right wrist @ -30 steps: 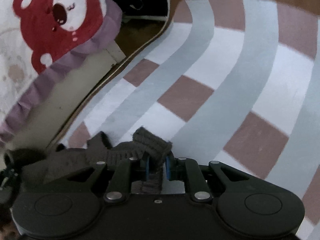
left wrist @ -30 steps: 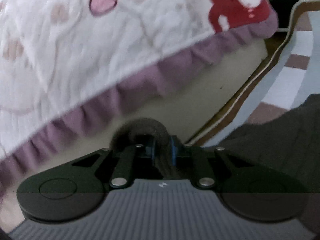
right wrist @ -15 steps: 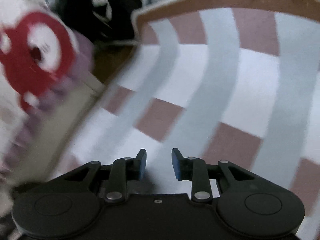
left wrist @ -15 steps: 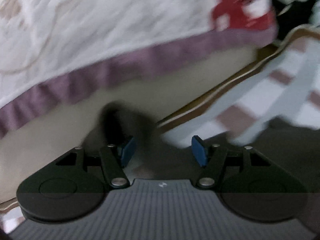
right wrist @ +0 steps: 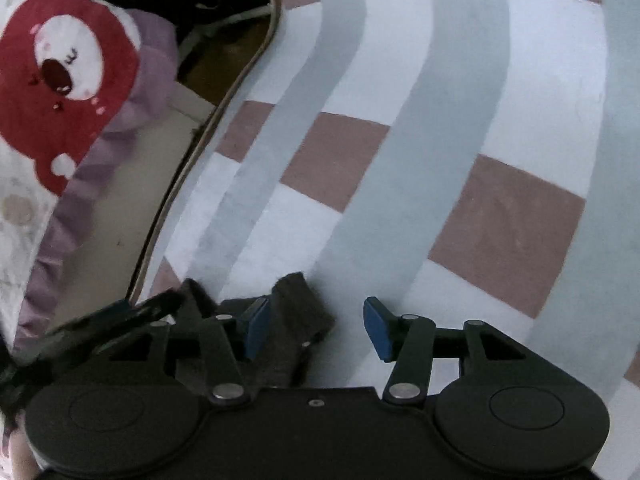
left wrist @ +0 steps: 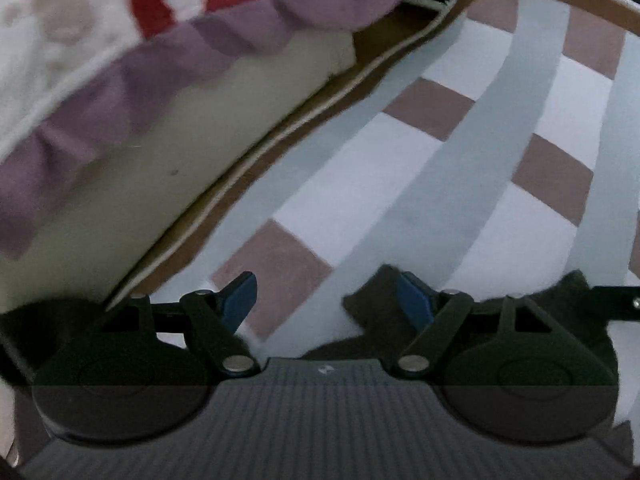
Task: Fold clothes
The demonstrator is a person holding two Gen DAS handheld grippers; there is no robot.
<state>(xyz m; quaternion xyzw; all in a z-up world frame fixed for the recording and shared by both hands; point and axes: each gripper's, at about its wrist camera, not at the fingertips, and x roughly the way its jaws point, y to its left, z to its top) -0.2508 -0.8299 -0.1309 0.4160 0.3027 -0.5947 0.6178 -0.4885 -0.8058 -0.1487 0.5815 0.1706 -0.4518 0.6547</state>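
Fingers, left: both blue pads of the left gripper [left wrist: 326, 300] are standing wide apart and I am gripping nothing with them.
Fingers, right: the right gripper [right wrist: 316, 330] is also spread open; one pad is touching cloth, but it is not pinching it.
Garment: the dark knit garment [right wrist: 298, 316] is lying on the checked blanket [right wrist: 460, 128], low in both views, right at the gripper bodies.
Direction from fingers: in the right view a ribbed flap is sitting just inside the left pad; in the left view the garment [left wrist: 374, 306] is bunching behind the right pad.
Long axis: I am judging that it runs sideways, from one gripper to the other, but most of it is hidden under the grippers.
Nearer hand: I am judging the right one nearer, because the flap is already between its pads.
Surroundings: a white cover with a purple frill and a red bear picture [right wrist: 60, 80] is lying at the left.
Writing: I am seeing no brand, label or readable text anywhere.
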